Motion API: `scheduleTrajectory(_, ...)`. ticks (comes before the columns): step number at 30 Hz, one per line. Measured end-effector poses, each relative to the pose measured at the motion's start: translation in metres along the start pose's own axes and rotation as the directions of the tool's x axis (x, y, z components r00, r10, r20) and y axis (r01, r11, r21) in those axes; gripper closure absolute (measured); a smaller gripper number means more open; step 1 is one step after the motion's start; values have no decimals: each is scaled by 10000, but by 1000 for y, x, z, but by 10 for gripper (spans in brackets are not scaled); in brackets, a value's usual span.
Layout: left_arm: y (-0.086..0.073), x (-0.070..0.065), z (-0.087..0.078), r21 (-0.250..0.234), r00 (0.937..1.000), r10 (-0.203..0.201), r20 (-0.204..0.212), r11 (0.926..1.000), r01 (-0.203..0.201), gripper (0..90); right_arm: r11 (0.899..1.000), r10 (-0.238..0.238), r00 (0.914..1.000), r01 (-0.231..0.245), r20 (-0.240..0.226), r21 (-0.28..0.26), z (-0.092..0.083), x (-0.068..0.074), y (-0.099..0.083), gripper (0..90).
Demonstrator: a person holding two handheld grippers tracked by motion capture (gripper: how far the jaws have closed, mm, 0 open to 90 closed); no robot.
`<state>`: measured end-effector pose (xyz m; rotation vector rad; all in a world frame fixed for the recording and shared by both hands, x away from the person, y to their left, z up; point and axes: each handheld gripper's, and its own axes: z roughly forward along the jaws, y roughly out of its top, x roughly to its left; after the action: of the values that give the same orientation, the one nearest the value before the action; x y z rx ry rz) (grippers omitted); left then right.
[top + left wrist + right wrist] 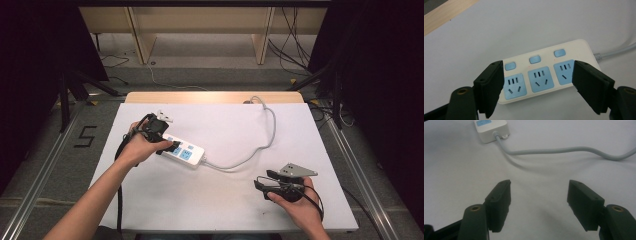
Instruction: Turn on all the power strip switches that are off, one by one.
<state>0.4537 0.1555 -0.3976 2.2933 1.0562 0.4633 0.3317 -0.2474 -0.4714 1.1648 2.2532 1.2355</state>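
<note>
The left tongs (536, 82) are gaping wide over the power strip (546, 70) on the tabletop (225, 195); the right tongs (539, 202) are hovering wide open nearby.

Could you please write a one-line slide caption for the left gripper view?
Left gripper, black jaws open, poised over a white three-socket power strip with blue faces on the white table.
</note>
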Motion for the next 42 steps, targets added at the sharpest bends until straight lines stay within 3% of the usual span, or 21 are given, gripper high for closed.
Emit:
scheduleTrajectory(6, -21, -9, -9, -194, 9998, 84, 157, 9998, -81, 239, 10000, 17, 10000, -17, 13, -10, 0, -1, 0, 362)
scheduleTrajectory(12, -46, -20, -13, -680, 9993, 202, 310, 9975, -181, 222, 10000, 40, 10000, -40, 25, -16, 1, -1, 0, 358)
scheduleTrajectory(24, -87, -36, -16, -1432, 9979, 326, 562, 9894, -242, 205, 10000, 35, 10000, -35, 47, 23, 1, -1, 0, 350)
scheduleTrajectory(40, -126, -39, -20, -1910, 9985, 195, 512, 9815, -94, 195, 10000, -10, 10000, 10, 42, 60, 2, -2, -1, 345)
scheduleTrajectory(42, -131, -39, -20, -1993, 9993, 160, 337, 9799, -90, 193, 10000, 29, 10000, -29, 51, 83, 2, -2, -1, 341)
